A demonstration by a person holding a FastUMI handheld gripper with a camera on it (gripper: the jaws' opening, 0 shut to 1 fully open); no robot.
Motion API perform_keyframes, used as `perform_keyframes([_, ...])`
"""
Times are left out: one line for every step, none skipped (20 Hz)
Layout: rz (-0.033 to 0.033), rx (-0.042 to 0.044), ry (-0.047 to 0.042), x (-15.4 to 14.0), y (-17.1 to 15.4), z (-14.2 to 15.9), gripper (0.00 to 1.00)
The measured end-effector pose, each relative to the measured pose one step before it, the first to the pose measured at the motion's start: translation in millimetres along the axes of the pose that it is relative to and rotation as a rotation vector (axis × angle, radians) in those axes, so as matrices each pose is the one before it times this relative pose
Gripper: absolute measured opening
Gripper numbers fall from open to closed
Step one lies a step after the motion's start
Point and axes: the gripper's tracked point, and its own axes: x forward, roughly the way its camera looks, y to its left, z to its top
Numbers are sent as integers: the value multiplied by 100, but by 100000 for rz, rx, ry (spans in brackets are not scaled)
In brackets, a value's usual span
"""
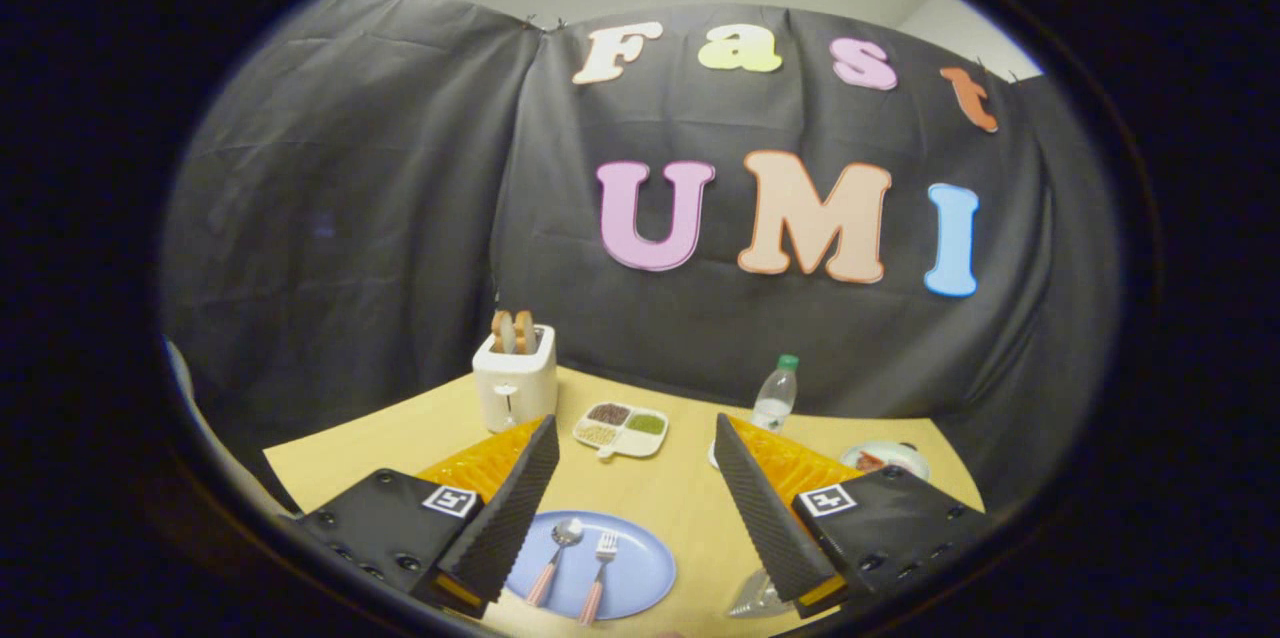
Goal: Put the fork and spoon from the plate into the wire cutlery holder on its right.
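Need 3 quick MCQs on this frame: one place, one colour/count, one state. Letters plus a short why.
1. Where do the spoon and fork lie?
A. on the blue plate
B. in the toaster
C. beside the bottle

2. How many sections of the divided dish hold food?
A. two
B. four
C. six

3. How do the fingers of the tool stand?
A. shut on the spoon
B. shut on the fork
C. spread wide, holding nothing

Answers:
1 A: both pink-handled pieces rest side by side on the plate, between the fingers.
2 B: four fillings show in the dish, just beyond the fingertips beside the toaster.
3 C: the plate and bare table show in the wide gap.
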Motion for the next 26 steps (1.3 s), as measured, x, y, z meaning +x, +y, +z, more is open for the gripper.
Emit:
perform_keyframes([489, 660, 3219, 327, 2, -1024, 99])
perform_keyframes([306, 519, 3241, 309, 84, -1284, 99])
perform_keyframes([-22, 59, 3621, 281, -103, -1241, 99])
perform_keyframes([-15, 10, 3273, 344, -139, -1175, 99])
perform_keyframes([-74, 81, 3074, 348, -171, -1059, 99])
perform_keyframes([-84, 20, 3279, 390, -70, -1368, 99])
perform_keyframes([424, 566, 2928, 384, -83, -1011, 99])
perform_keyframes([376, 558, 3161, 408, 97, -1082, 100])
perform_keyframes([181, 486, 2802, 409, -104, -847, 100])
perform_keyframes([155, 78, 2926, 393, -87, -1159, 100])
perform_keyframes([300, -281, 3203, 423, -130, -911, 100])
perform_keyframes([377, -696, 2790, 319, 263, -1109, 100])
perform_keyframes([1096, -832, 2511, 238, 210, -809, 100])
perform_keyframes([837, -1029, 1962, 273, 153, -712, 100])
perform_keyframes([336, -1253, 2154, 340, 27, -633, 100])
perform_keyframes([505, -1116, 2346, 402, 46, -814, 100])
perform_keyframes([589, -851, 2306, 394, 164, -631, 100])
perform_keyframes([597, -765, 2566, 378, 162, -885, 100])
perform_keyframes([669, -738, 2664, 305, 100, -804, 100])
perform_keyframes([578, -789, 2227, 495, 265, -885, 100])
perform_keyframes([506, -825, 2424, 422, 178, -650, 100])
perform_keyframes([647, -800, 2093, 286, 130, -587, 100])
perform_keyframes([393, -912, 1885, 364, 183, -593, 100])
perform_keyframes([523, -1079, 1735, 252, 279, -495, 100])
perform_keyframes([-62, -1284, 1713, 288, 34, -416, 100])
perform_keyframes([332, -1144, 1552, 259, 153, -396, 100])
